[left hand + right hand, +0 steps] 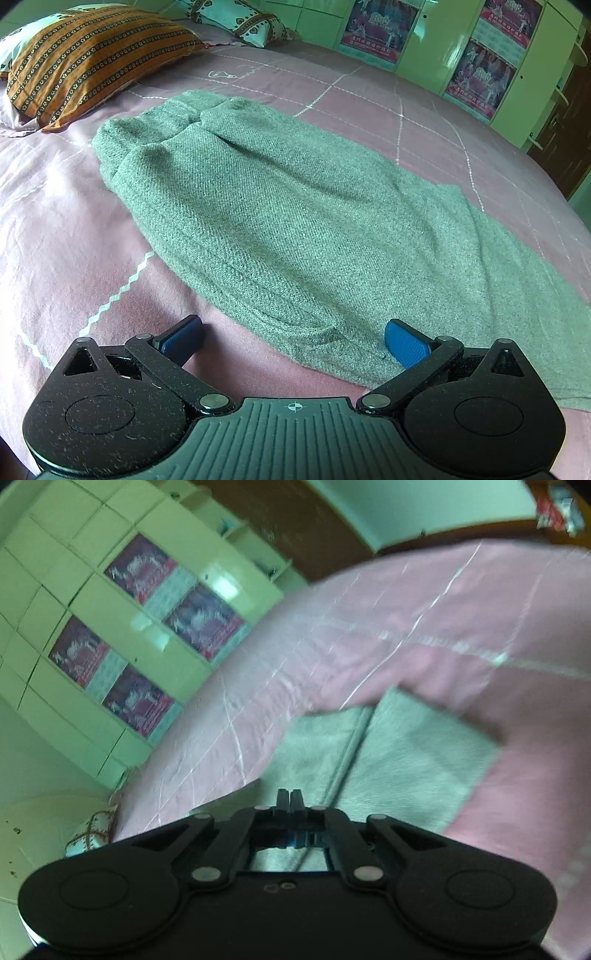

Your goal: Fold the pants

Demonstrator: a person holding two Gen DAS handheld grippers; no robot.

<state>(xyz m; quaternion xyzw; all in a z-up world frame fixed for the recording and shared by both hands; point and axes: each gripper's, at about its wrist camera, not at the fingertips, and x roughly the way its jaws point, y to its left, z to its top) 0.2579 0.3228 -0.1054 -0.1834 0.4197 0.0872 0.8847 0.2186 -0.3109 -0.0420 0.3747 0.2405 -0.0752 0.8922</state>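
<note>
Grey knit pants lie lengthwise on the pink bedsheet, waistband towards the pillows. My left gripper hovers open over their near edge. Its blue pads stand wide apart, one over the sheet and one over the cloth, with nothing pinched. In the blurred right wrist view the leg end of the pants stretches ahead. My right gripper has its fingers pressed together. The grey cloth rises right up to them along a lengthwise seam, so the grip looks to be on that cloth.
An orange striped pillow and a white patterned pillow lie at the head of the bed. Pale green cabinets with red posters stand behind the bed. A dark door is at the right.
</note>
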